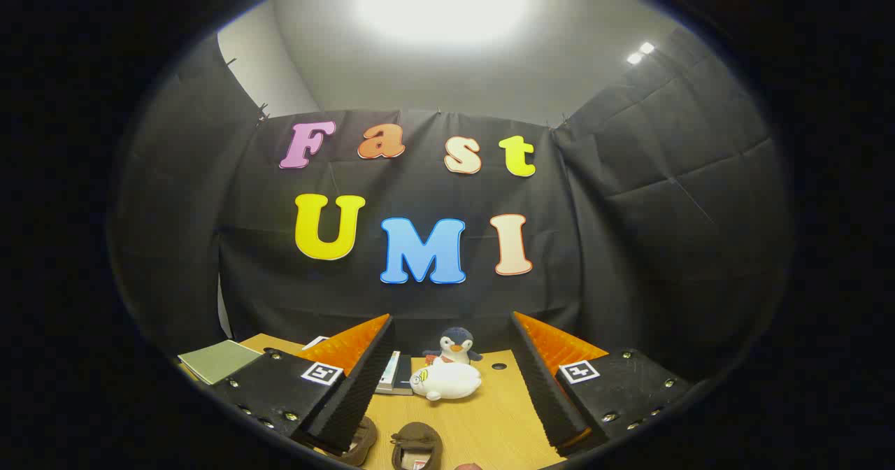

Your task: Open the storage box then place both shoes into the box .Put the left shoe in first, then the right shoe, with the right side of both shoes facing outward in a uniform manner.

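Between my two fingers, wide apart w/ nothing gripped, sits the wooden table (pixel 489 421). My gripper (pixel 447 386) hangs above it, tilted up toward the booth wall, black pads facing each other, orange backs outward. Left finger (pixel 349 386) at approx 9 o'clock of the gap, right finger (pixel 552 386) at 3 o'clock.

Shoes: two brown ones low down, at 6 o'clock from the gap centre. One brown shoe (pixel 416 445) lies btwn the fingers, opening up, something red/white showing inside it. The other brown shoe (pixel 360 442) is just beside it at its 9 o'clock, partly tucked under my left finger's tip. Neither touched by the pads. Can't tell which is left or right from here.

Beyond the shoes, at 12 o'clock: a white plush toy (pixel 447 380) lying on its side, and right behind it a penguin plush (pixel 456 345) standing upright near the wall. A stack of books (pixel 393 375) lies at 10 o'clock of the white toy, half hidden by the left finger. Green notebook (pixel 217 359) further out at 9 o'clock, on the table's far left corner.
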Demonstrator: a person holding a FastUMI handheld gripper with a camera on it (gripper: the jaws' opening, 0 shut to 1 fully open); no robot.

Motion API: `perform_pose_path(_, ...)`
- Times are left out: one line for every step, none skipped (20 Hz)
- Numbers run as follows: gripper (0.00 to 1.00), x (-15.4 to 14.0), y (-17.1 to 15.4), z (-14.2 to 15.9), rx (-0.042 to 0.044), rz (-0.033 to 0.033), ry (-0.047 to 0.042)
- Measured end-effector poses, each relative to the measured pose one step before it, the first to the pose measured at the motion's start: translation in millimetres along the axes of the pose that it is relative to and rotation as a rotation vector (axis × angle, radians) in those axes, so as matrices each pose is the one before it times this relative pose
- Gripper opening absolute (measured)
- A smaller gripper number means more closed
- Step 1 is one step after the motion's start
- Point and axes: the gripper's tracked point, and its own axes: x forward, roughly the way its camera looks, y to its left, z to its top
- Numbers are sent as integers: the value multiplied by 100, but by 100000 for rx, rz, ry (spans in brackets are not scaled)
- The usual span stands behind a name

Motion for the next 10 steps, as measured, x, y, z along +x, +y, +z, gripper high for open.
perform_pose_path(97, 74, -75, -207, -931, 124, 517)
perform_pose_path(97, 49, 75, 46, -587, 268, 270)
perform_pose_path(97, 31, 99, 113, -39, 304, -319)
perform_pose_path(97, 18, -28, 137, -2, -29, -180)
perform_pose_path(97, 49, -165, -25, 9, -175, -166)
perform_pose_path(97, 53, -114, 53, 114, -254, -14)
perform_pose_path(97, 82, -163, -65, 338, -170, 182)
perform_pose_path(97, -46, -82, 83, 365, -193, -8)
perform_pose_path(97, 25, -151, 10, 218, -319, -57)
perform_pose_path(97, -8, -181, 79, 52, -337, -400)
